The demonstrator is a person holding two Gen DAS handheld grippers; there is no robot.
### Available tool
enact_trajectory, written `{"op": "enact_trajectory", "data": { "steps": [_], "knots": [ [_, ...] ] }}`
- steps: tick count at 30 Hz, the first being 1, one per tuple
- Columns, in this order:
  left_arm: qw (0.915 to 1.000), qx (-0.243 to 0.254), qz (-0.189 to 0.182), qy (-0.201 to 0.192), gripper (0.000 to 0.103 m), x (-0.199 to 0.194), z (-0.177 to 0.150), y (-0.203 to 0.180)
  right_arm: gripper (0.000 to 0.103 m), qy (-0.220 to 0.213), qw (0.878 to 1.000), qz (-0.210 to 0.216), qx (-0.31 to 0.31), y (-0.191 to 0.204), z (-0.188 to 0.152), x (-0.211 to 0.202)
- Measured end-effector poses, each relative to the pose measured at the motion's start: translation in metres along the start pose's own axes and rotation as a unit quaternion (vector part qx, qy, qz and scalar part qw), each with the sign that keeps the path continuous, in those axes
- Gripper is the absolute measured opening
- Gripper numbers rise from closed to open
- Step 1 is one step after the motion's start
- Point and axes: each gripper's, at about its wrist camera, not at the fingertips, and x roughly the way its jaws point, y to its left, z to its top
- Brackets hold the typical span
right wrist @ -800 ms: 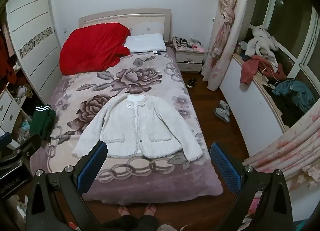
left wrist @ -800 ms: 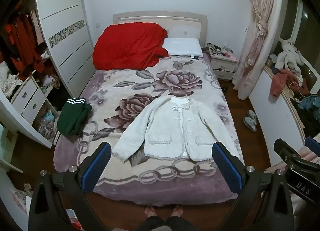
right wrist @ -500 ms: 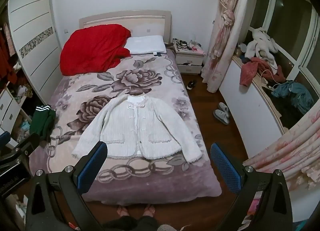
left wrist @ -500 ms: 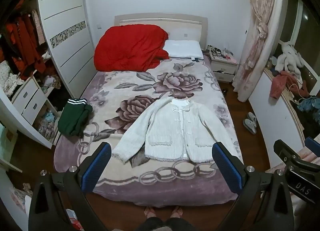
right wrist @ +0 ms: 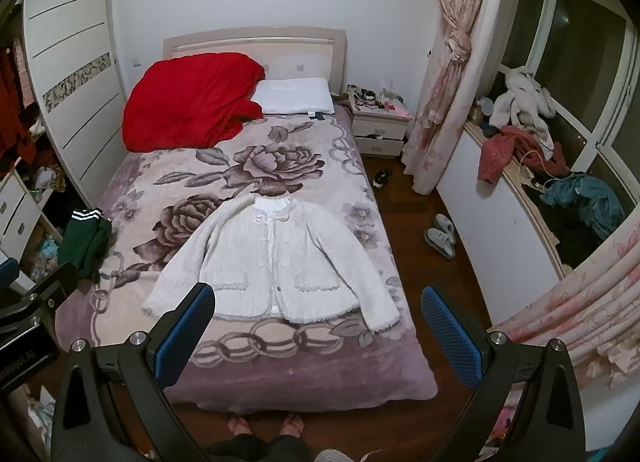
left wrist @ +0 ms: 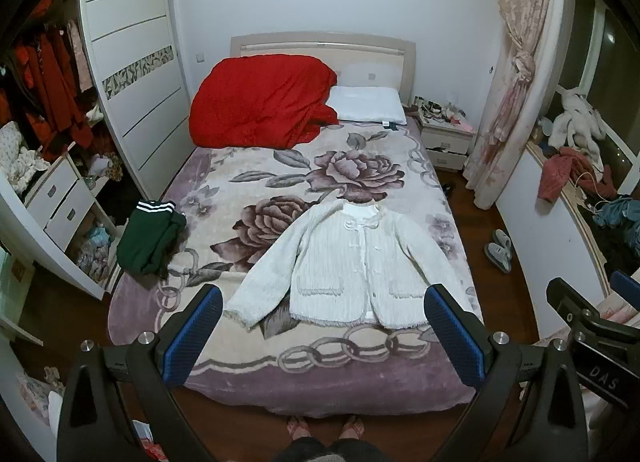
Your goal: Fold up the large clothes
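A white knitted cardigan (left wrist: pixel 352 262) lies flat and buttoned on the bed, sleeves spread down and outward; it also shows in the right wrist view (right wrist: pixel 272 262). The bed carries a mauve floral blanket (left wrist: pixel 280 182). My left gripper (left wrist: pixel 324 334) is open and empty, held high above the foot of the bed, well short of the cardigan. My right gripper (right wrist: pixel 316 334) is open and empty too, at the same height. Part of the right gripper's body shows at the right edge of the left wrist view.
A red duvet (left wrist: pixel 264 102) and a white pillow (left wrist: pixel 368 102) lie at the headboard. A green garment (left wrist: pixel 152 238) sits at the bed's left edge. A wardrobe and drawers stand left, a nightstand (left wrist: pixel 444 138), curtain, slippers (left wrist: pixel 500 250) and cluttered sill right.
Both views have tilted down a little, so the bed sits slightly lower and farther in frame. The cardigan has not moved and both grippers stay open.
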Motion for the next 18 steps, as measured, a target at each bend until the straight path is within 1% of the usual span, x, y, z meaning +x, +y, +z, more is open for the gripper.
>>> {"op": "enact_trajectory", "data": {
  "steps": [3, 18],
  "knots": [
    [1.0000, -0.003, 0.001, -0.005, 0.103, -0.007, 0.005, 0.003, 0.103, -0.003, 1.000, 0.001, 0.000, 0.002, -0.002, 0.000],
    [0.9999, -0.003, 0.002, -0.010, 0.103, -0.013, 0.010, 0.007, 0.103, -0.016, 1.000, 0.008, -0.001, 0.000, 0.002, -0.010]
  ]
}}
